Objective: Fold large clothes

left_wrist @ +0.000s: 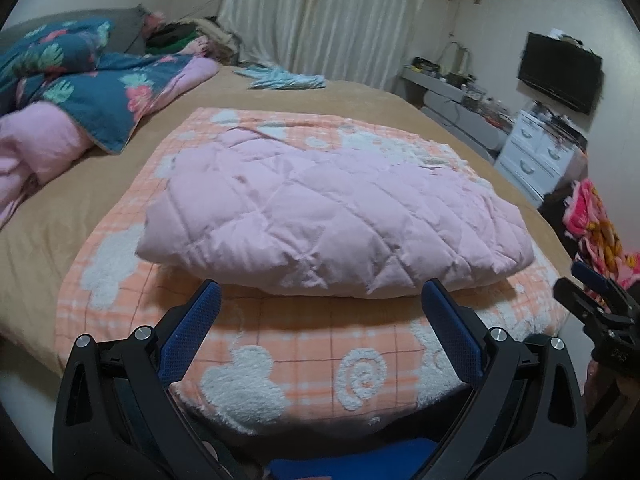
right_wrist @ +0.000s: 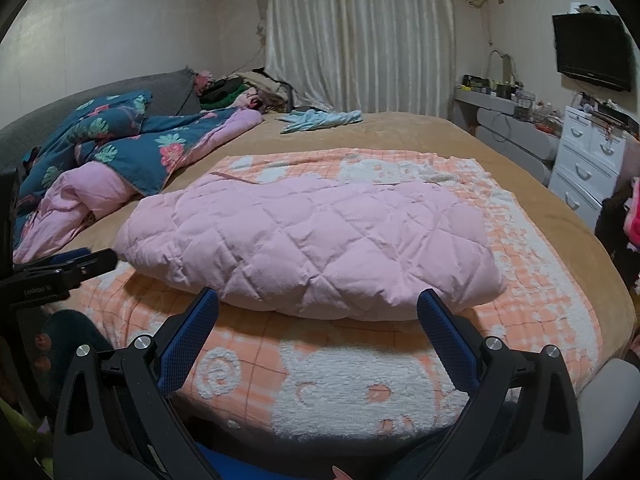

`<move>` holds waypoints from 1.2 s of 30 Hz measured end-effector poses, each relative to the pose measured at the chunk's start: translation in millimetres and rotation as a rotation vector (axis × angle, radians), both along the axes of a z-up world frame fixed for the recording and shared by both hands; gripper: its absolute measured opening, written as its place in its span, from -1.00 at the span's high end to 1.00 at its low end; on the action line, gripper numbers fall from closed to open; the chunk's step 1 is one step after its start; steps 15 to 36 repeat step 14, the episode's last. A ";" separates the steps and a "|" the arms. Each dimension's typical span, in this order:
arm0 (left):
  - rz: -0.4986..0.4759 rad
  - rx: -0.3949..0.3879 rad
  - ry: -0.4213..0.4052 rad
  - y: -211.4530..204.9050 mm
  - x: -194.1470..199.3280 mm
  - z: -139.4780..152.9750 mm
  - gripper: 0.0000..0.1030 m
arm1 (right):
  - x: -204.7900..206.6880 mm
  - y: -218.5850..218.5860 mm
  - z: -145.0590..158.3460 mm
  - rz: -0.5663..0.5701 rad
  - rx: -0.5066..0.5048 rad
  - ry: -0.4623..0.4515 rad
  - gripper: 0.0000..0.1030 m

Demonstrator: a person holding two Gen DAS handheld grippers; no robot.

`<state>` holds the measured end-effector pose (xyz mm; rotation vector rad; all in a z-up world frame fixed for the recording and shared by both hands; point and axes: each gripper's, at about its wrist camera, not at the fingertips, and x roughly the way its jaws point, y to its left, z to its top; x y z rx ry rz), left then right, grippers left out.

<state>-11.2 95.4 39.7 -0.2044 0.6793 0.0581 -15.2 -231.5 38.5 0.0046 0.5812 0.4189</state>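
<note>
Home bedroom; bed [right_wrist: 400, 136], curtains [right_wrist: 360, 36], dresser [right_wrist: 588, 160]

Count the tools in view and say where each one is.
2. The left tool is open before the folded pink quilted garment; the right tool is open beside it, nearer the garment's right end.

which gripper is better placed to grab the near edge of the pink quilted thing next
Roughly even, slightly left. The left gripper has open jaws at the near edge of the folded pink quilted garment. The right gripper is also open there, nearer its right end.
</note>
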 end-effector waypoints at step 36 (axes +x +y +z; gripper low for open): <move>0.564 0.124 0.049 242.6 47.7 -1.9 -0.82 | 77.2 -301.3 -100.2 -0.810 0.008 0.236 -0.92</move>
